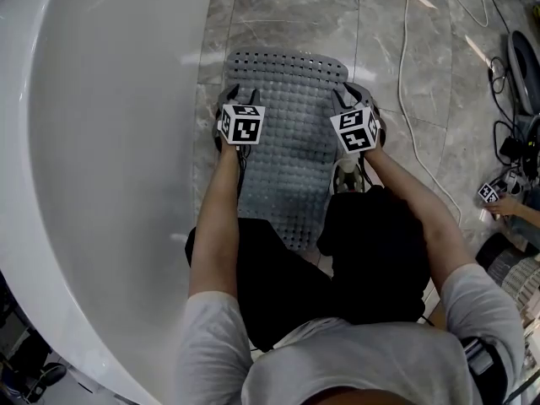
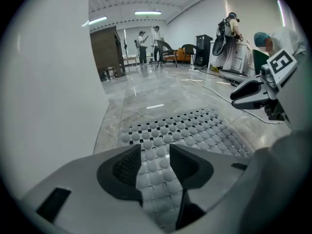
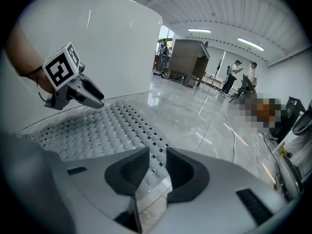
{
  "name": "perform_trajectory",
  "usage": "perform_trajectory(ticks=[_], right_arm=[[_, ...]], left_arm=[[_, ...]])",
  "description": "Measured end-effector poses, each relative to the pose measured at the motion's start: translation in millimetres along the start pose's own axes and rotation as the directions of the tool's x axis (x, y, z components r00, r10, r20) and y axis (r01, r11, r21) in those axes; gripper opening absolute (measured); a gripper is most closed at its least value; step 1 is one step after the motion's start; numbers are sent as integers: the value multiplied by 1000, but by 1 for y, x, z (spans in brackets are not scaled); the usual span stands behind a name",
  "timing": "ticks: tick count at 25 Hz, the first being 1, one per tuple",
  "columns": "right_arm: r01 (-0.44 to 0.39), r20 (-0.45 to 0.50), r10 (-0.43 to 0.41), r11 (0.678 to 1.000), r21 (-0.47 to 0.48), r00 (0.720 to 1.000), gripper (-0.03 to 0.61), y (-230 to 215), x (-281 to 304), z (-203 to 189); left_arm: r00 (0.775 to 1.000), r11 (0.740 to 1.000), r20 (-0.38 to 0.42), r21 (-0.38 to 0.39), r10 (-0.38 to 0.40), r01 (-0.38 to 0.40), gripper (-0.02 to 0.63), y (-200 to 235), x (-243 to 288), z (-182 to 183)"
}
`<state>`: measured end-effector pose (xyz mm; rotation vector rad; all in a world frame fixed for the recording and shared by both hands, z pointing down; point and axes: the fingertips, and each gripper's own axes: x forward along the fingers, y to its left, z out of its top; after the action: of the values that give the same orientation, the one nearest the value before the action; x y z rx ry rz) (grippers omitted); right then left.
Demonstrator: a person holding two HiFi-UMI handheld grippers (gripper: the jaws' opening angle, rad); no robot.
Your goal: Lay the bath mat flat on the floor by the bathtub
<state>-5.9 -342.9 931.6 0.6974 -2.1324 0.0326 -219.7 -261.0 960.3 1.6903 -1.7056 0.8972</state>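
one bath mat (image 1: 291, 125). one bathtub (image 1: 101, 142). two grippers: one left gripper (image 1: 240, 94), one right gripper (image 1: 348, 95). two marker cubes (image 1: 242, 123), one per gripper. far back, two people (image 3: 234, 74) stand by one brown cabinet (image 3: 189, 60).

A large open hall set up as a work or demo space, not a home bathroom – a free-standing white bathtub (image 1: 110, 142) stands on a polished grey marble-look floor (image 1: 287, 15) that runs far beyond it, with a grey studded bath mat (image 1: 291, 142) alongside. A loose white cable (image 1: 400, 66) trails across the tiles. Further off, the gripper views show a tall brown cabinet (image 3: 189, 60), chairs (image 2: 187, 52) and several people standing (image 2: 142, 45) – all under a slatted white ceiling with long strip lights (image 2: 147, 13)
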Motion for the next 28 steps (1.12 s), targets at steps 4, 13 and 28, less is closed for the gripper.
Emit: perform_trajectory(ticks=[4, 13, 28], right_arm=[[30, 85, -29, 1000, -6, 996, 42, 5, -22, 16], [41, 201, -36, 999, -17, 979, 8, 18, -64, 46], [25, 202, -16, 999, -42, 979, 8, 30, -73, 45]], left_arm=[[996, 997, 51, 32, -79, 77, 158, -25, -13, 9], [958, 978, 207, 111, -199, 179, 12, -69, -47, 53], [947, 952, 190, 214, -261, 219, 12, -103, -56, 50]])
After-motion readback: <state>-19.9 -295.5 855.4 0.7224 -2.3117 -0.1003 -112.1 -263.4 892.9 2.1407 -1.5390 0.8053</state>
